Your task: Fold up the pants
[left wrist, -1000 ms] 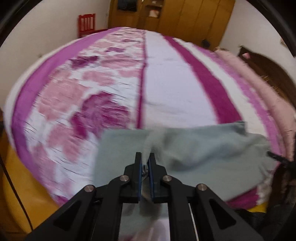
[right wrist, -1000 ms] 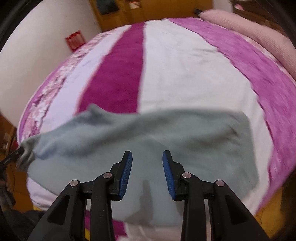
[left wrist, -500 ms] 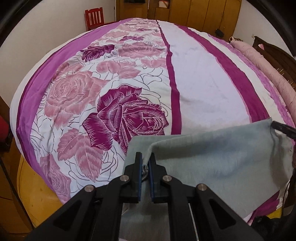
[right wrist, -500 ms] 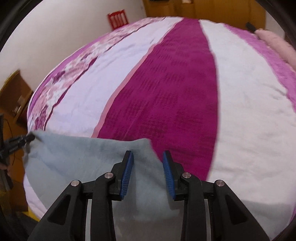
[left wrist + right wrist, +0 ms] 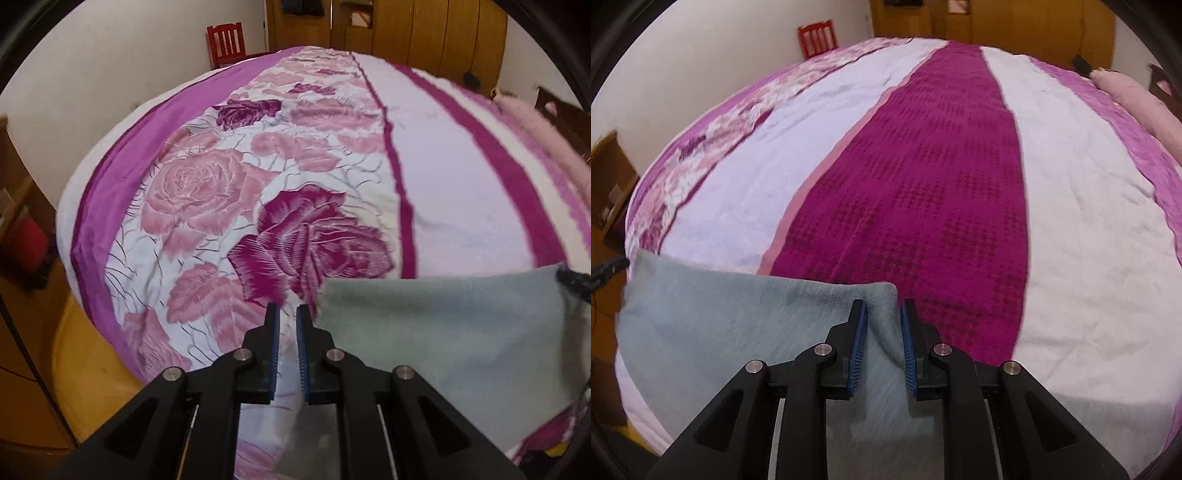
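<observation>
The grey-green pants [image 5: 443,332] lie as a folded panel at the near edge of the bed. In the left wrist view my left gripper [image 5: 287,314] stands slightly open and empty, just left of the pants' left corner. In the right wrist view the pants [image 5: 720,325] fill the lower left. My right gripper [image 5: 883,314] is open with the pants' right top corner lying between its jaws, not pinched. The tip of the other gripper shows at the far corner in each view.
The bed [image 5: 461,192] has a cover with pink and magenta roses and stripes [image 5: 923,184]. A pink blanket [image 5: 1137,96] lies along the right side. A red chair [image 5: 225,40] and wooden wardrobes [image 5: 424,33] stand at the far wall. Wooden floor [image 5: 74,350] lies left.
My left gripper has let go of the pants' corner and opened slightly, ending just left of it. My right gripper has narrowed around the right corner. The pants have settled lower on the bed.
</observation>
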A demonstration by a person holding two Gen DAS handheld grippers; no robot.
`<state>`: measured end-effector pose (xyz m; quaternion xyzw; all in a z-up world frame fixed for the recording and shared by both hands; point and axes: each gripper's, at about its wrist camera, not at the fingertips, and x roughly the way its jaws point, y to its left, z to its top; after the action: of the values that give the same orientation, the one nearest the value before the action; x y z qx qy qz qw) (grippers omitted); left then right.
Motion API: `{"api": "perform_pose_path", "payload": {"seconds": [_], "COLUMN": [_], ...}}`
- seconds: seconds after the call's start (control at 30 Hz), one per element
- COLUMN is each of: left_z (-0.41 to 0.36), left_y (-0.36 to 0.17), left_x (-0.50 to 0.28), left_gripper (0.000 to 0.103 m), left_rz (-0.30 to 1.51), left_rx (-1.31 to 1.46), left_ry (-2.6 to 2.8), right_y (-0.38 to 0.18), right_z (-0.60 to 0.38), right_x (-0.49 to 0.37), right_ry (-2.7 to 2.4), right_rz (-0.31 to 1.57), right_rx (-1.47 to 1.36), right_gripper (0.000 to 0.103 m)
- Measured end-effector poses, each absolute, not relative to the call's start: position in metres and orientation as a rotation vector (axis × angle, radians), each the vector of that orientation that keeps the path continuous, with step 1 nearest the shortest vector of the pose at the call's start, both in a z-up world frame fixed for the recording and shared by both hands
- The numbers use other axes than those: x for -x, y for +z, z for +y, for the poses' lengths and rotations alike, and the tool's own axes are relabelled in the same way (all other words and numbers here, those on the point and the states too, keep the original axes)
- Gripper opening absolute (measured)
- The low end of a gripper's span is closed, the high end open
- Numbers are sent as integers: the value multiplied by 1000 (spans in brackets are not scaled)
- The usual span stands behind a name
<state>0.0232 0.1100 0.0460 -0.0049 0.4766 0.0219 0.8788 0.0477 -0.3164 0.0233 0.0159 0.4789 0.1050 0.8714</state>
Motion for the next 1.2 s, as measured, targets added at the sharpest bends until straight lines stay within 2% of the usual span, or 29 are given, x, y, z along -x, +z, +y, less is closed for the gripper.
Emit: {"api": "perform_pose_path", "payload": {"seconds": [0.13,0.27,0.4,0.5,0.63,0.73,0.8,0.87,0.93,1.07,1.2], "left_z": [96,74,63,68,77,77,75,74,73,76,75], "left_y": [57,54,27,21,21,22,25,28,32,37,40], "left_x": [-10,-3,7,16,13,12,14,17,21,27,32], "left_gripper": [9,25,29,40,43,44,46,50,54,64,65], "left_rz": [988,999,1055,1000,1025,1031,1031,1029,1030,1042,1053], "left_rx": [55,123,63,68,122,116,107,93,87,117,129], "left_ry": [-47,-143,-105,-104,-106,-92,-75,-58,-45,-43,-35], "right_y": [41,44,34,16,5,16,28,37,40,36,21], "right_z": [-322,-340,-379,-416,-465,-488,-500,-515,-524,-527,-526], "right_x": [-24,0,28,51,82,100,114,131,146,161,171], "right_ry": [213,162,35,-61,-127,-179,-192,-204,-225,-262,-267], "right_rz": [974,982,1012,1056,1053,1001,958,911,886,905,936], "right_rx": [-64,-71,-76,-114,-258,-325,-394,-488,-550,-571,-593], "right_gripper": [19,19,19,19,19,19,22,37,44,45,45]}}
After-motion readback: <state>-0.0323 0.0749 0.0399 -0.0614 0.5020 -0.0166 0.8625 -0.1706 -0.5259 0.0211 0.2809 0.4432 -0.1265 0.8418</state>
